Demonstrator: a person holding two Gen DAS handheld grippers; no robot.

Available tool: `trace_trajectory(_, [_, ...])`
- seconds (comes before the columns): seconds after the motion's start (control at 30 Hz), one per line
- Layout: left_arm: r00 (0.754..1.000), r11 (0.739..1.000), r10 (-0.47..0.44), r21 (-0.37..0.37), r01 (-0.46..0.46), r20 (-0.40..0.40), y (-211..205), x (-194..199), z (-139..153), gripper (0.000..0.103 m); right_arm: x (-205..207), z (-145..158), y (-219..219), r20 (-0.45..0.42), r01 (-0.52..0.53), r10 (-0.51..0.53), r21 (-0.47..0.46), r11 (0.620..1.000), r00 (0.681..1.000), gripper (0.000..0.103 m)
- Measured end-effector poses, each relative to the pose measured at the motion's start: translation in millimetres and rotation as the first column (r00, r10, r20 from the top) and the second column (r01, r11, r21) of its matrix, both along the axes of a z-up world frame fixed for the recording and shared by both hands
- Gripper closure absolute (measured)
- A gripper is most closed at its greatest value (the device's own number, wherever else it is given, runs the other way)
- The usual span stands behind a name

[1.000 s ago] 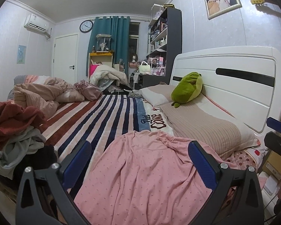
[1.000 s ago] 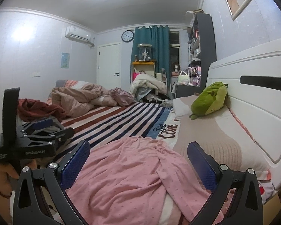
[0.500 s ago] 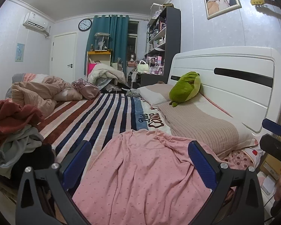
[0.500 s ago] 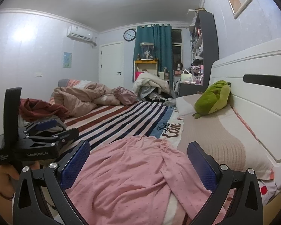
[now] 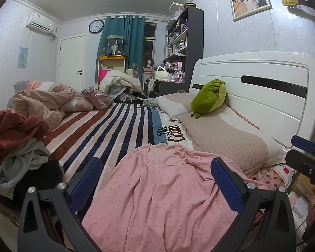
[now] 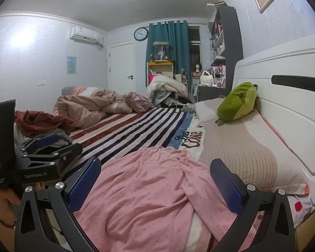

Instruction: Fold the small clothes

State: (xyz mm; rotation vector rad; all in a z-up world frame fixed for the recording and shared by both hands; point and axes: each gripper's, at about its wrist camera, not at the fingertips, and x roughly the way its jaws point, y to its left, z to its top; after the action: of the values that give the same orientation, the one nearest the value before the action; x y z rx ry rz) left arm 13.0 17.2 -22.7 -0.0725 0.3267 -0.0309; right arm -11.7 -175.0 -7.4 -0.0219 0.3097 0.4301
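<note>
A pink dotted top [image 5: 157, 193] lies spread on the near end of the striped bed, its neckline toward the far side and one sleeve rumpled on the right [image 6: 157, 189]. My left gripper [image 5: 156, 178] hovers above it, open, nothing between the blue pads. My right gripper [image 6: 155, 180] is also open and empty over the same top. In the right wrist view the left gripper [image 6: 33, 159] appears at the left edge, held by a hand. The right gripper [image 5: 306, 157] shows at the right edge of the left wrist view.
A heap of clothes [image 5: 14, 147] in red, grey and black lies left of the top. Beige pillows [image 5: 226, 142] and a green plush toy [image 5: 210, 96] line the white headboard [image 5: 262, 88]. A bunched quilt [image 5: 44, 103] sits at the far left of the striped blanket [image 5: 107, 130].
Both cameras have shifted slightly, so the pink top sits a little lower and nearer in each view. The top itself has not moved, and both grippers stay open.
</note>
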Motion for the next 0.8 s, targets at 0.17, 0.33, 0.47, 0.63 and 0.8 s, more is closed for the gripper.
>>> trace_trajectory(0.17, [1.0,1.0,0.007,0.003,-0.007,-0.004,1,1,-2,0.001,2,-1,0,-0.016,0.016,-0.016,-0.001,1.0,1.0,0.0])
trace_trajectory(0.33, [1.0,1.0,0.011,0.001,-0.011,-0.014,2,3,-4,0.001,6,-5,1,-0.039,0.034,-0.035,-0.009,0.999,0.999,0.0])
trace_trajectory(0.47, [1.0,1.0,0.015,-0.002,-0.015,-0.027,6,4,-9,0.001,12,-9,5,-0.06,0.051,-0.052,-0.023,0.998,0.997,0.0])
trace_trajectory(0.63, [0.997,0.999,0.031,-0.009,-0.031,-0.07,24,13,-31,0.001,36,-31,11,-0.134,0.086,-0.091,-0.039,0.996,0.987,0.0])
trace_trajectory(0.8, [0.976,0.995,0.068,-0.055,-0.082,-0.209,73,23,-82,0.002,62,-58,22,-0.173,0.078,-0.091,-0.085,0.993,0.981,0.0])
